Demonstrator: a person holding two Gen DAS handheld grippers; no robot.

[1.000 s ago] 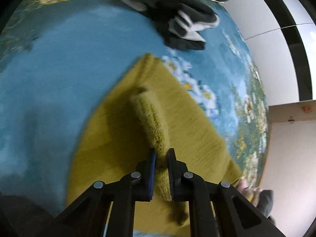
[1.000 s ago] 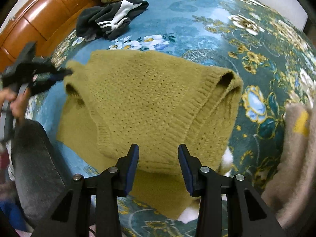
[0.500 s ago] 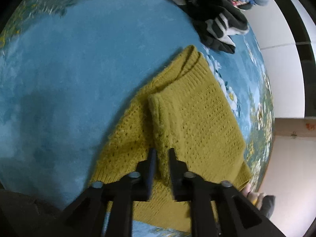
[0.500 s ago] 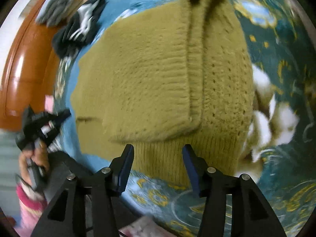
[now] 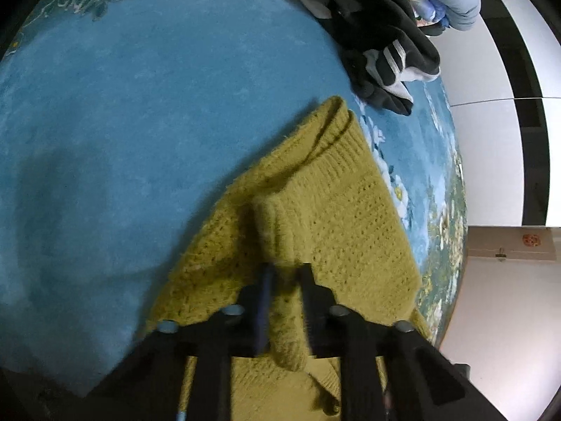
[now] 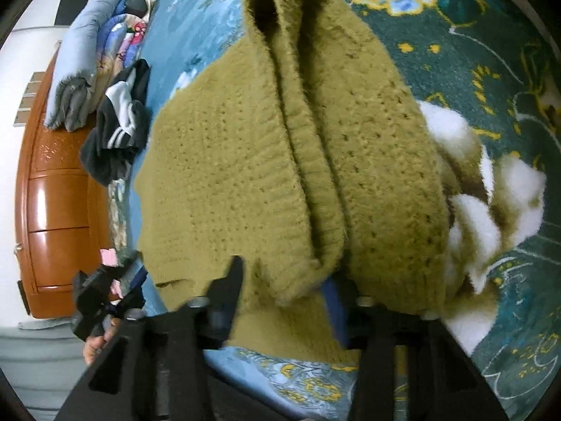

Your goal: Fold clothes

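An olive-yellow knit sweater (image 5: 329, 224) lies partly folded on a blue floral bedspread (image 5: 140, 105). My left gripper (image 5: 285, 273) is shut on a folded edge of the sweater, and knit hangs down between its fingers. In the right wrist view the sweater (image 6: 245, 175) fills the middle, with a ribbed folded edge running toward me. My right gripper (image 6: 284, 277) is open, and a corner of the sweater lies between its fingers. The left gripper (image 6: 105, 298) shows small at the lower left of that view.
A black garment with white stripes (image 5: 382, 52) lies beyond the sweater, with a pile of folded clothes (image 6: 91, 70) behind it. A wooden headboard (image 6: 52, 210) bounds the bed. A white fluffy item (image 6: 491, 193) lies right of the sweater. A white wall (image 5: 491, 140) stands past the bed.
My right gripper has moved in close to the sweater until a folded corner lies between its open fingers. My left gripper stays shut on the sweater edge and has shifted slightly.
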